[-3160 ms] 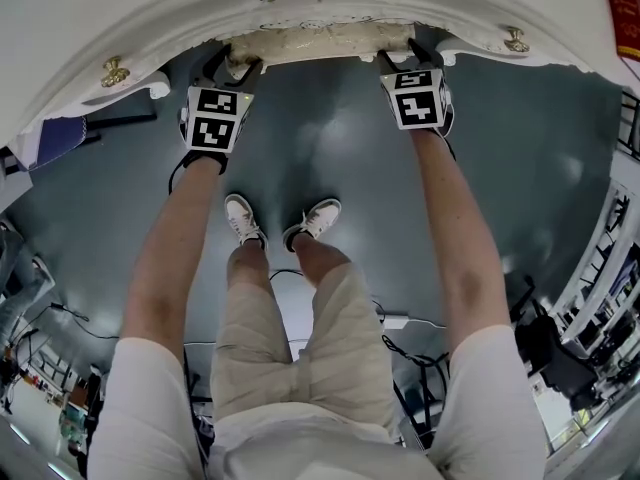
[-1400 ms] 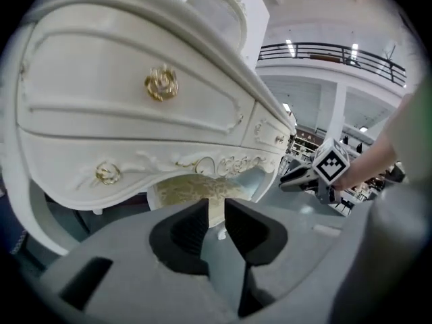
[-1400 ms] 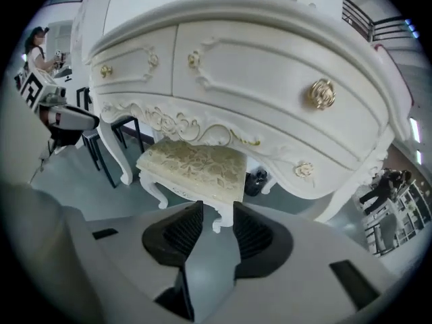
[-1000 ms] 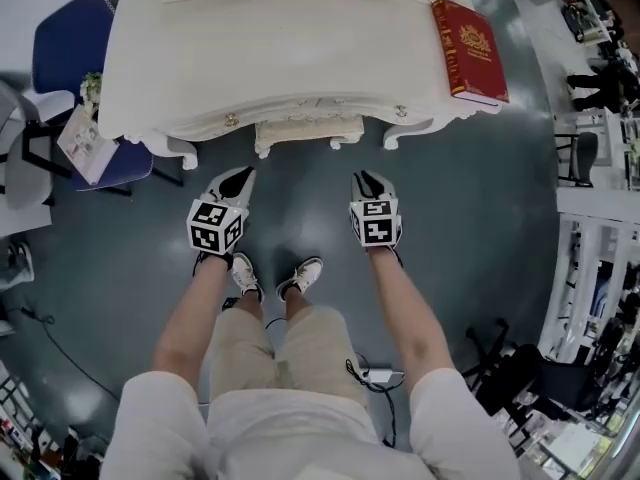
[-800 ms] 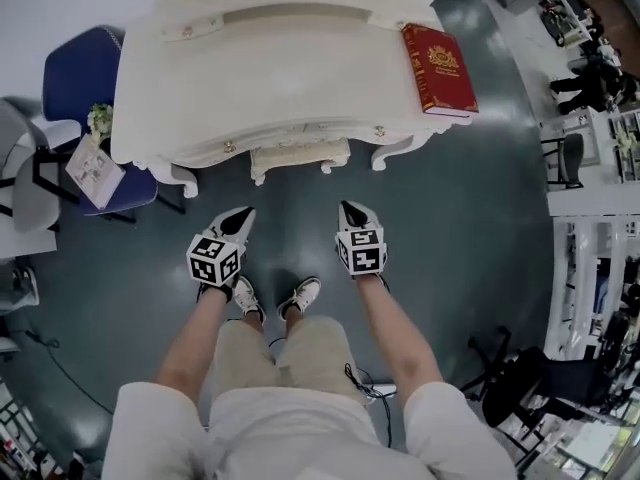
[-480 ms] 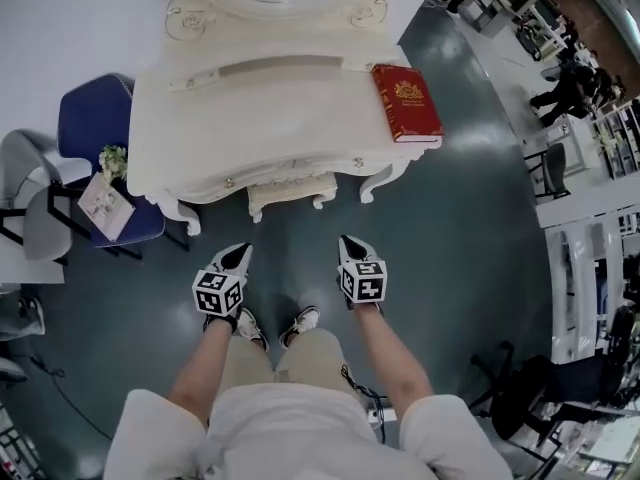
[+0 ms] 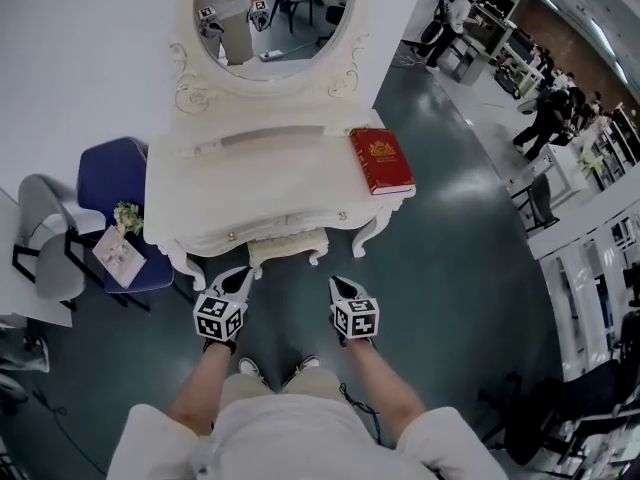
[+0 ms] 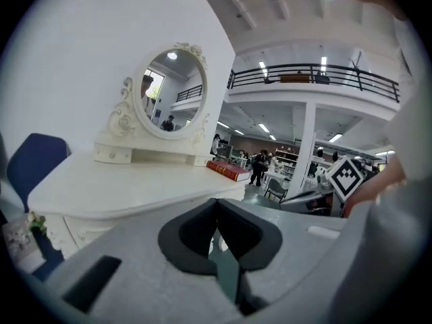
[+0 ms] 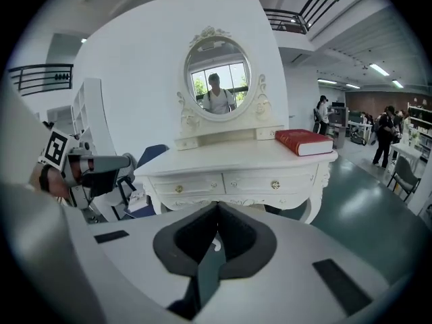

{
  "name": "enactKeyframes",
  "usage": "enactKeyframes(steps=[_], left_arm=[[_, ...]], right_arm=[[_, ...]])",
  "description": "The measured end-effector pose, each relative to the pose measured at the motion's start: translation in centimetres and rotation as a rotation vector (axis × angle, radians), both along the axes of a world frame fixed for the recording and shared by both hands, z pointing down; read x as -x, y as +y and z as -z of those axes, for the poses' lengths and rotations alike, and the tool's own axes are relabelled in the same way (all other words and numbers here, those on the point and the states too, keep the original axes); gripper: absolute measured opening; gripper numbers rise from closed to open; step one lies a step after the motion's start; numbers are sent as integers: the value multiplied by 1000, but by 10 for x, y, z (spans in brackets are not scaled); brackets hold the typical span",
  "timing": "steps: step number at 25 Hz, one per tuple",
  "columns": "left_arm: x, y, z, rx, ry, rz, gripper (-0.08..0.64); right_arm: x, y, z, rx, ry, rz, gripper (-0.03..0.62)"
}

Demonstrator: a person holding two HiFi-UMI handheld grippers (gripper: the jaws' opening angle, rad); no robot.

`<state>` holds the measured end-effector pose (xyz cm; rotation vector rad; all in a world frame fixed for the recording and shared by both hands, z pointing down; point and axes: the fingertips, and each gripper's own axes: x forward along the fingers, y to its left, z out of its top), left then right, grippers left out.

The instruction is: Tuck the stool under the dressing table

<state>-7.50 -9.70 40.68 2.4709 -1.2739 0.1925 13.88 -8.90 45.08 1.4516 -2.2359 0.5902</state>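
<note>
The white dressing table [image 7: 270, 188] with its oval mirror [image 7: 270, 13] stands ahead of me. The cream stool [image 7: 288, 250] sits under the table's middle, only its front edge showing. My left gripper [image 7: 240, 274] and right gripper [image 7: 337, 286] hang side by side in front of the stool, apart from it. Both are shut with nothing between the jaws. In the left gripper view the shut left gripper [image 8: 216, 204] points at the tabletop [image 8: 121, 187]. In the right gripper view the shut right gripper [image 9: 216, 211] points at the drawers [image 9: 236, 177].
A red book [image 7: 381, 161] lies on the table's right end. A blue chair [image 7: 110, 173] with a flower sprig and papers [image 7: 120, 253] stands left of the table, a grey chair [image 7: 45, 248] beyond it. People [image 7: 545, 108] and racks [image 7: 600, 298] fill the right side.
Both grippers have drawn back from the stool's front edge toward me and risen. The head view has lifted, so the whole table, book and mirror now show.
</note>
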Motion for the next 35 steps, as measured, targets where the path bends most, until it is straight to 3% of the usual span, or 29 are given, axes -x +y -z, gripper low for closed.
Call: enactKeyframes(steps=[4,10,15,20,25,35], left_arm=[[-4,-7,36,-71,-13,-8,15],[-4,-14,93,-174,47,16,15],[-4,-12,138,-280,30,-5,15],[17,-5,189,-379,42,18,15],[41,-3,222,-425,96,74,15],[80,17,275,-545,55,141,15]], right_arm=[[-16,1,28,-45,-21,-25,2],[-50,-4,93,-167,-81,-114,2],[-65,0,143,-272,-94,-112,2],[-72,4,178,-335,-127,-112,2],[-79,-3,210,-405,-165,-128,2],[-86,14,269,-522,-225,-112,2]])
